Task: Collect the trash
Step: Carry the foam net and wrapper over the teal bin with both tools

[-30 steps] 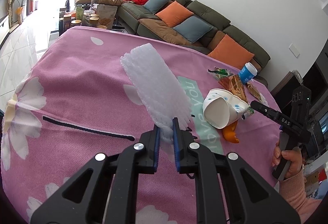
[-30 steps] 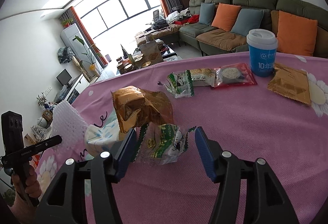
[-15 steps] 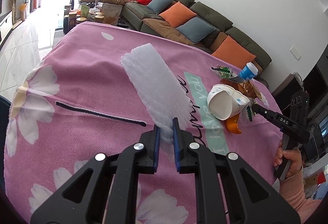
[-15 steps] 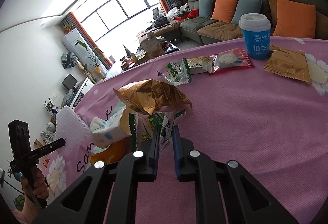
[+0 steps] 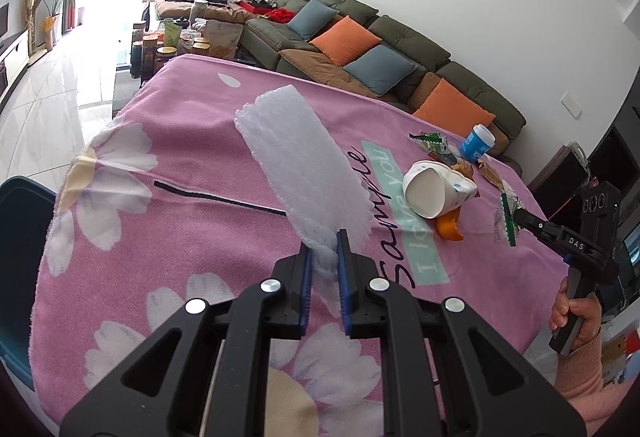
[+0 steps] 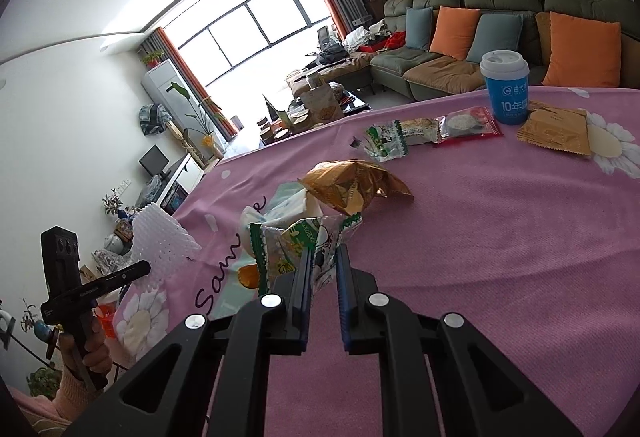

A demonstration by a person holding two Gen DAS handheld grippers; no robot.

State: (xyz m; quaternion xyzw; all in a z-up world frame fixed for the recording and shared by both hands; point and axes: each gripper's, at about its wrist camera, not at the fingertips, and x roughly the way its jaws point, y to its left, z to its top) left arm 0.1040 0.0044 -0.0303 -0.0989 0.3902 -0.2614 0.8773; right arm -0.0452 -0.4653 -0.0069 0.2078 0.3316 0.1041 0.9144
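Living room, pink daisy cloth (image 5: 168, 205) over the table. Left gripper (image 5: 323, 257) is clamped on one end of the white foam sheet (image 5: 296, 161), which sticks out clear of the cloth. Right gripper (image 6: 322, 269) is pinched shut on a corner of the green wrapper (image 6: 292, 245), held just off the cloth beside the tipped paper cup (image 5: 434, 191). Risks: the wrapper is held by a thin edge and may slide free on a quick swing; the foam, long and floppy, could sweep the cup or catch the gold bag (image 6: 354, 185) behind the cup. A second ago the right jaws stood apart around the wrapper lying on the cloth; now shut, wrapper lifted. Left grip unchanged, foam carried back from the cup.
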